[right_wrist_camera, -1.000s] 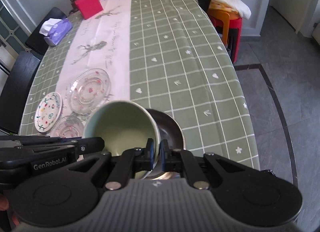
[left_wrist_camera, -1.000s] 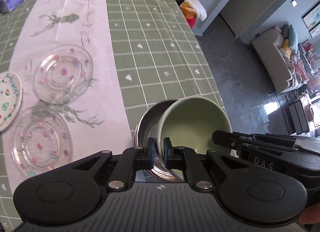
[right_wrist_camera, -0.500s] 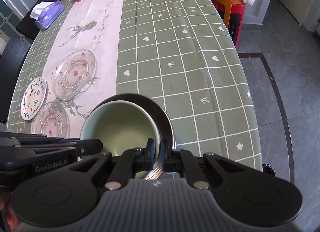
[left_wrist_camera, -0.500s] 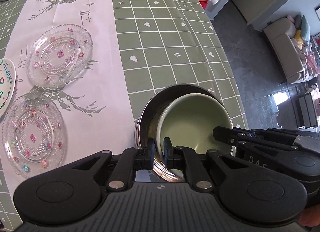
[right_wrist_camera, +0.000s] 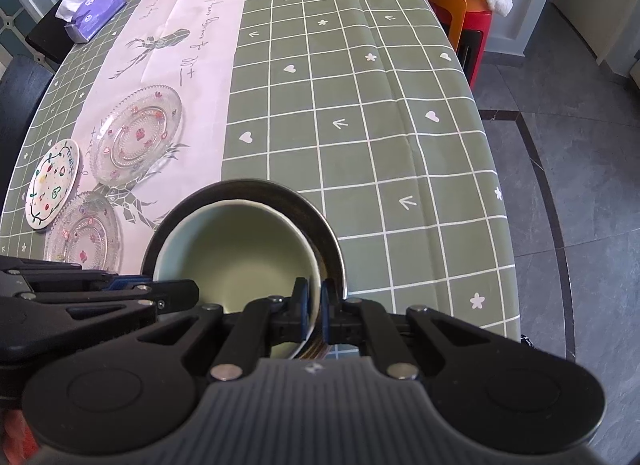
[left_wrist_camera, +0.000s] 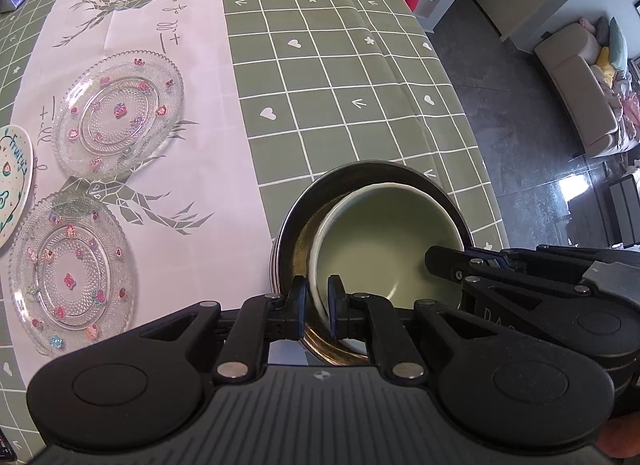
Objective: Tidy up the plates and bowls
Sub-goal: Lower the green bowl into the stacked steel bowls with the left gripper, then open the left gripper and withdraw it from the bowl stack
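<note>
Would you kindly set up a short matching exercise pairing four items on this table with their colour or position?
Items:
1. green bowl
2. metal bowl
3. tissue pack
4. white painted plate

Descriptions:
A. purple, at the far left of the table
B. gripped at its rim by both grippers
C. holds the green bowl inside it
D. lies beside two glass plates

Pairs: 1-B, 2-C, 3-A, 4-D

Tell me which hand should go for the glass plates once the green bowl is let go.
Left, probably. The left gripper pinches the green bowl on the rim side facing the two glass plates, so its path looks clear. The right gripper holds the far rim and would likely cross over the metal bowl.
</note>
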A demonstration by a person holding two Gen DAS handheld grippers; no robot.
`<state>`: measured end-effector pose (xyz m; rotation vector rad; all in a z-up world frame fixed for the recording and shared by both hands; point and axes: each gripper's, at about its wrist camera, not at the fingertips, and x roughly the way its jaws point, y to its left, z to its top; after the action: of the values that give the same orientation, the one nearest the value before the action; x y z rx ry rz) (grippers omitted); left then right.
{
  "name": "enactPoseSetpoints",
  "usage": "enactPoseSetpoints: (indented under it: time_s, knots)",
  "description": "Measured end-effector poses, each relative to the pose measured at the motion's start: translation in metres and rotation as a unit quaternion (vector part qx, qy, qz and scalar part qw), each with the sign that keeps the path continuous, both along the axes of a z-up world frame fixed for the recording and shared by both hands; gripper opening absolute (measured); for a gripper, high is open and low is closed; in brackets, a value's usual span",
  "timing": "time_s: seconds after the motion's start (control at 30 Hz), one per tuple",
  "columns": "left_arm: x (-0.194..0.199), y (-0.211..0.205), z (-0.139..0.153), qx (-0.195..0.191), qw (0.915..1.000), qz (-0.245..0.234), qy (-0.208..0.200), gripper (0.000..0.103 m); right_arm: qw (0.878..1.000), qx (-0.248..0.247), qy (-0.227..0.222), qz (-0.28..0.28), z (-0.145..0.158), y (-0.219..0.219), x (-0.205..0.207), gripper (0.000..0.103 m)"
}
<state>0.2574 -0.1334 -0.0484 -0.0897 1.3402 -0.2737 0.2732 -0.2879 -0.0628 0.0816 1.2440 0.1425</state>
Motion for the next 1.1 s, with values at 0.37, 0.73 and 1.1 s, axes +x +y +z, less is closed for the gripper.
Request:
enactPoseSetpoints:
  time_s: [0.37, 0.73, 1.1]
  knots:
    - [0.0, -0.002, 0.004, 0.005, 0.9999, -0.011, -0.009, 0.023, 1.0, 0.003, 0.005, 0.002, 0.001, 0.002, 0.0, 0.012]
    - [-0.009, -0.002, 0.04, 0.032, 0.9952, -0.053, -0.075, 0.034, 0.998, 0.0, -0.06, 0.01, 0.039, 0.004, -0.009, 0.028]
    - [-0.05, 0.049, 0.069, 0.057, 0.9764, -0.075, -0.194, 0.045, 0.982, 0.068, -0.173, 0.03, 0.07, 0.023, -0.049, 0.037]
